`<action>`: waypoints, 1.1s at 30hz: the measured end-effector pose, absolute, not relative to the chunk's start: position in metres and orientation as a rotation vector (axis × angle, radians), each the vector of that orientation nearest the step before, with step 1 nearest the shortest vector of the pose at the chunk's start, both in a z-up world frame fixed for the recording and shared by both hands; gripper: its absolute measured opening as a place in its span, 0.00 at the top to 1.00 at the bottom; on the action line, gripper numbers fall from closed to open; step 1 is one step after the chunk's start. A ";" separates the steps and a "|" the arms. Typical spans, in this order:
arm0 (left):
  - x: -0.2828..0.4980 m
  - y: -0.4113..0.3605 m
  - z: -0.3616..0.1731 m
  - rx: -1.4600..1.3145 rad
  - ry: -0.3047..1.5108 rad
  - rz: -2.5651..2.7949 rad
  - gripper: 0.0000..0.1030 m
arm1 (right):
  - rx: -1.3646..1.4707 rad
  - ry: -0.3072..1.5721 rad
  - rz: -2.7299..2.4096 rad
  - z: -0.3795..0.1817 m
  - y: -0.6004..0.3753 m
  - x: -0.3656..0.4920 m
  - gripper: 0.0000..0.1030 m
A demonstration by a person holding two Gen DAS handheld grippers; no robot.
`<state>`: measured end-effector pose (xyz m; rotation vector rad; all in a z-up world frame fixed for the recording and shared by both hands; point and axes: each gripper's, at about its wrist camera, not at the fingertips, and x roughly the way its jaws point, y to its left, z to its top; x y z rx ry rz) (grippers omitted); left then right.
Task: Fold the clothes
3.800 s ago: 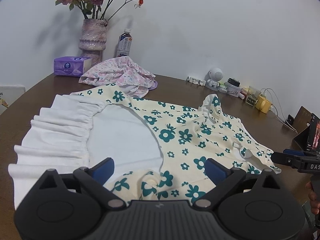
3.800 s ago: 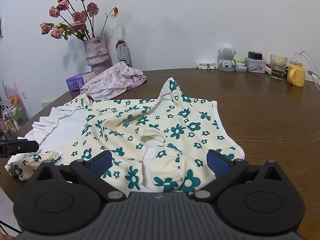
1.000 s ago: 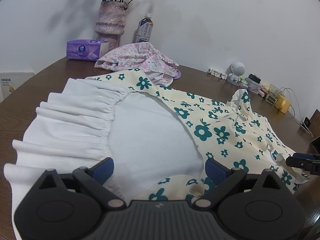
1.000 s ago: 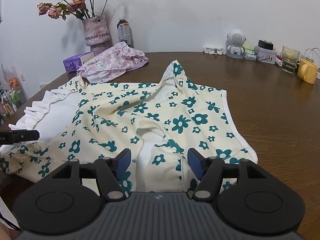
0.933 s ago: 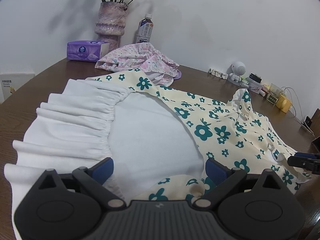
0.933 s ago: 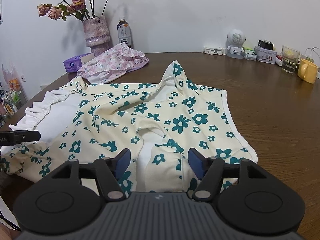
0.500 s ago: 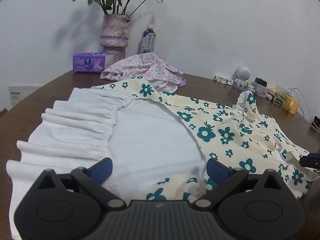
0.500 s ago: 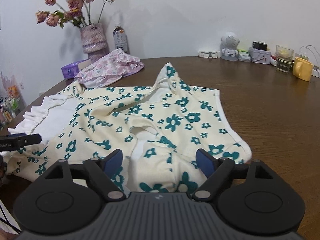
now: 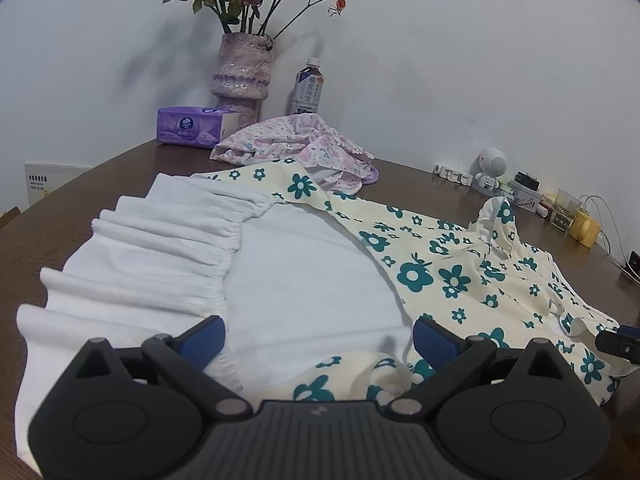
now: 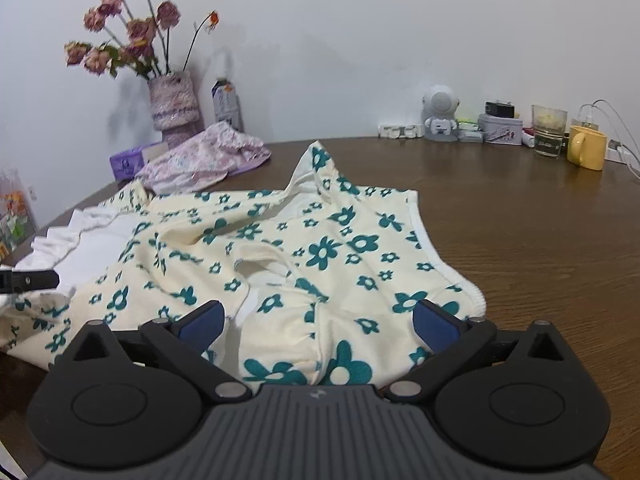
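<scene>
A cream dress with teal flowers (image 9: pixel 448 276) lies spread on the brown table, its white lining and gathered white skirt (image 9: pixel 168 256) turned up at the left. It also shows in the right wrist view (image 10: pixel 320 248). My left gripper (image 9: pixel 318 338) is open, with a bunched floral fold lying between its blue pads (image 9: pixel 202 340). My right gripper (image 10: pixel 316 322) is open over the near floral edge. Each gripper's tip shows in the other's view: the right one (image 9: pixel 618 344) and the left one (image 10: pixel 28 280).
A pink floral garment (image 9: pixel 296 148) lies heaped at the back. Behind it stand a vase of dried roses (image 9: pixel 242 72), a bottle (image 9: pixel 307 92) and a purple tissue pack (image 9: pixel 196 126). A yellow mug (image 10: pixel 586 152), glass (image 10: pixel 549 130), tin and small robot figure (image 10: pixel 440 118) line the far edge.
My right gripper's jaws have opened wider, letting go of the floral fabric. Both grippers have risen and drawn back a little. The dress lies as before.
</scene>
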<state>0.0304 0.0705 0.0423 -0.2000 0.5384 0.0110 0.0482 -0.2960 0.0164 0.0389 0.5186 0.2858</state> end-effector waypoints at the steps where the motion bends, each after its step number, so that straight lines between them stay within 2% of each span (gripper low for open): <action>1: 0.030 0.070 0.042 -0.198 0.539 0.012 0.02 | 0.035 0.515 0.291 0.017 -0.295 0.048 0.01; 33: 0.029 0.072 0.043 -0.229 0.520 0.021 0.02 | 0.033 0.549 0.280 0.013 -0.292 0.049 0.01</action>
